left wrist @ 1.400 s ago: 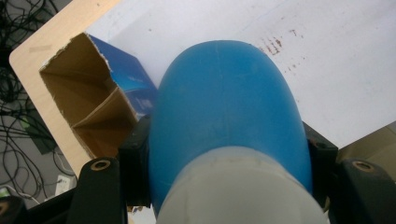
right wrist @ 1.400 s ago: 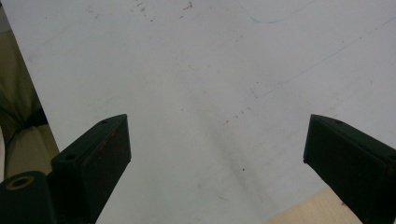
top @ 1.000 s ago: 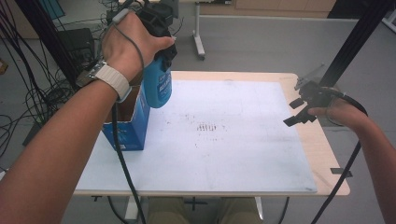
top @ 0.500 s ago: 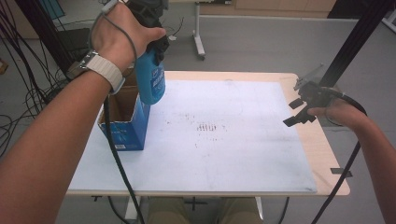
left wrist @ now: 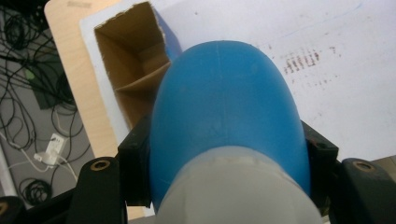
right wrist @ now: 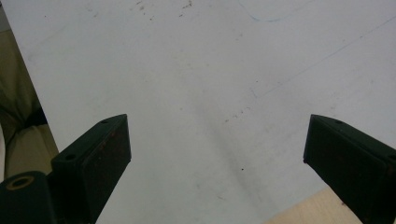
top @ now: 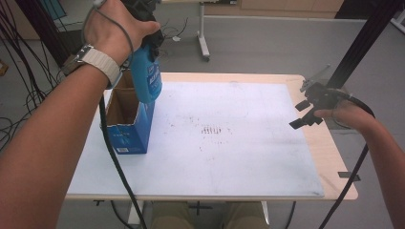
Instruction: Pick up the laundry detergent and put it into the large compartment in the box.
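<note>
A blue bottle (top: 146, 78) hangs bottom-down in the air above an open blue cardboard box (top: 126, 121) at the table's left. My left gripper (top: 143, 19) is shut on the bottle's upper part. In the left gripper view the bottle (left wrist: 224, 116) sits clamped between the two black jaws, with the box (left wrist: 135, 79) and its inner divider below it. My right gripper (top: 305, 112) hovers over the table's right edge, open and holding nothing. Its jaws stand wide apart in the right gripper view (right wrist: 217, 154), above the white mat.
A white mat (top: 215, 138) with faint dark marks at its middle covers most of the wooden table (top: 334, 157). Cables lie on the floor at the left. A black stand post (top: 358, 47) rises at the back right.
My left gripper has lifted the blue bottle higher above the box. The right gripper has stayed where it was.
</note>
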Demonstrator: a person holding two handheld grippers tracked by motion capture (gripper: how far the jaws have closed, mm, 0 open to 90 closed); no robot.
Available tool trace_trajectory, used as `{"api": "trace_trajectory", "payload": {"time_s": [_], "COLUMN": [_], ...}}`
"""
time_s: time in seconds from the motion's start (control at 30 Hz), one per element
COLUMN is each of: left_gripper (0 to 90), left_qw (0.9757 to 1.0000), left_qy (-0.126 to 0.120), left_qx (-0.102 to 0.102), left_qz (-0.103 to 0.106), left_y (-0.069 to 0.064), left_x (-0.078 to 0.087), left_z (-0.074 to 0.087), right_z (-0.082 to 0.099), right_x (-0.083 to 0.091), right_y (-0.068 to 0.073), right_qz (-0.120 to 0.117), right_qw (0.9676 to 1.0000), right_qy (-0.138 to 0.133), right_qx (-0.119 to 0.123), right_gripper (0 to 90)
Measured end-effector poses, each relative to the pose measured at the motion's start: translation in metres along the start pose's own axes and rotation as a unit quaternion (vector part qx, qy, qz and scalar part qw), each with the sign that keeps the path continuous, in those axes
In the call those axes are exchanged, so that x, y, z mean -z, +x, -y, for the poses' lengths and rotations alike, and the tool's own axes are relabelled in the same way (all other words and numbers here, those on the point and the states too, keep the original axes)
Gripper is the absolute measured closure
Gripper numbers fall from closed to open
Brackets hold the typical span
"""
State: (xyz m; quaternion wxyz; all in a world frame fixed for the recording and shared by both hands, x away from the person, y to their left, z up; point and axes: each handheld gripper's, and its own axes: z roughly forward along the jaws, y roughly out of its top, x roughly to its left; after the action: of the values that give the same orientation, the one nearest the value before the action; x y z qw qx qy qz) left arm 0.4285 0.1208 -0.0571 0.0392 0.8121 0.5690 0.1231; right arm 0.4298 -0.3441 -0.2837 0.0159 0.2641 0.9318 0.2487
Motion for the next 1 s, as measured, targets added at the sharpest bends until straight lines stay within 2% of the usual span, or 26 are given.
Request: {"api": "trace_trajectory", "payload": {"time_s": [0.53, 1.0], "left_gripper": [37.2, 37.1], "left_qw": [0.9989, 0.9961], "left_qy": [0.009, 0.015], "left_qx": [0.046, 0.086], "left_qz": [-0.007, -0.012], "left_y": [0.027, 0.047], "left_x": [-0.004, -0.01], "left_z": [-0.001, 0.0], "right_z": [0.002, 0.003], "right_x": [0.001, -0.001], "right_y": [-0.002, -0.003], "right_qz": [0.001, 0.002], "right_qw": [1.0, 1.0], "right_qy": [0.001, 0.001], "right_qx": [-0.003, -0.007], "right_gripper": [7.2, 7.6]}}
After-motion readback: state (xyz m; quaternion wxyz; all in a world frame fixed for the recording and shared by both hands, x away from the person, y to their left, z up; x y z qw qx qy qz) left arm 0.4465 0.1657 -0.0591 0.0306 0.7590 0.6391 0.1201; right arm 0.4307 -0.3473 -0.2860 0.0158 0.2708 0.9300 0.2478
